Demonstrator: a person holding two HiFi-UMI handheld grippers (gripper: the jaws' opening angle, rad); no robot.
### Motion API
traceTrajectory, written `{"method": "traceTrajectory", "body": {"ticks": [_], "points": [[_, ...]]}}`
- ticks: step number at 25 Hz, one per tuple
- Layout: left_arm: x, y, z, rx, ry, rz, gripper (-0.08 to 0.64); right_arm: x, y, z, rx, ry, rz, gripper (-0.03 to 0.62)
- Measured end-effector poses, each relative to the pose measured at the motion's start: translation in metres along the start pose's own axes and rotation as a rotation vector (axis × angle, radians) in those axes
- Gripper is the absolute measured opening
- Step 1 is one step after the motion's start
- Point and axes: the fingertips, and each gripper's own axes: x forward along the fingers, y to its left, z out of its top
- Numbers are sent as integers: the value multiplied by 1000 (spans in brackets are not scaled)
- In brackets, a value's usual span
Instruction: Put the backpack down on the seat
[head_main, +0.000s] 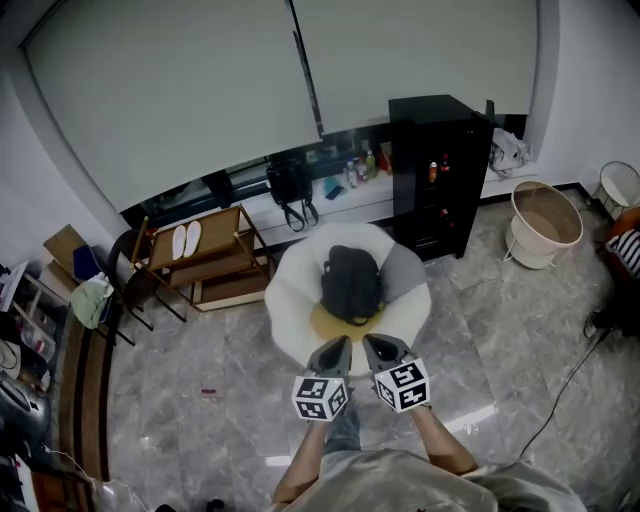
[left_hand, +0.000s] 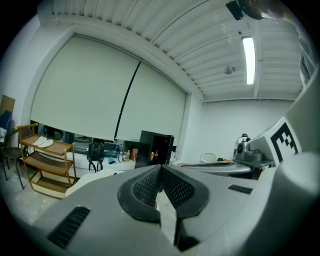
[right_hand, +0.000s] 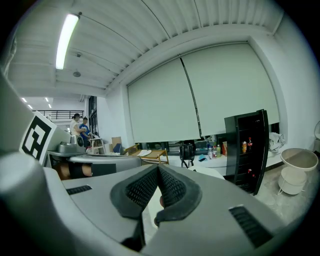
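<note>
A dark backpack rests on the round white seat, over a yellow cushion. Both grippers hover side by side just in front of the seat's near edge, apart from the backpack. My left gripper is shut with nothing in it; in the left gripper view its pads meet at the tip. My right gripper is also shut and empty, its pads pressed together in the right gripper view. The backpack does not show in either gripper view.
A black cabinet stands behind the seat to the right, and a wooden shelf cart to the left. A black bag sits on the window ledge. A round basket stands at the far right. People are far off.
</note>
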Motion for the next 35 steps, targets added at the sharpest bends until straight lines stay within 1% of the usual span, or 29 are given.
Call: {"method": "traceTrajectory", "body": {"ticks": [7, 13, 17, 21, 26, 29, 35], "points": [[-21, -39, -18, 9, 40, -36, 31, -41, 11, -17, 23, 21, -21, 26], [-41, -49, -19, 21, 39, -53, 31, -58, 23, -21, 26, 24, -37, 26], [-64, -45, -20, 21, 30, -47, 31, -64, 38, -20, 17, 12, -45, 26], [-100, -41, -23, 16, 23, -45, 31, -74, 66, -22, 11, 12, -54, 26], [-149, -36, -30, 14, 22, -52, 31, -91, 105, -35, 28, 24, -80, 26], [-176, -34, -37, 9, 27, -53, 31, -103, 130, -43, 22, 36, -93, 26], [-228, -43, -55, -12, 36, -77, 31, -135, 178, -61, 20, 57, -117, 26]]}}
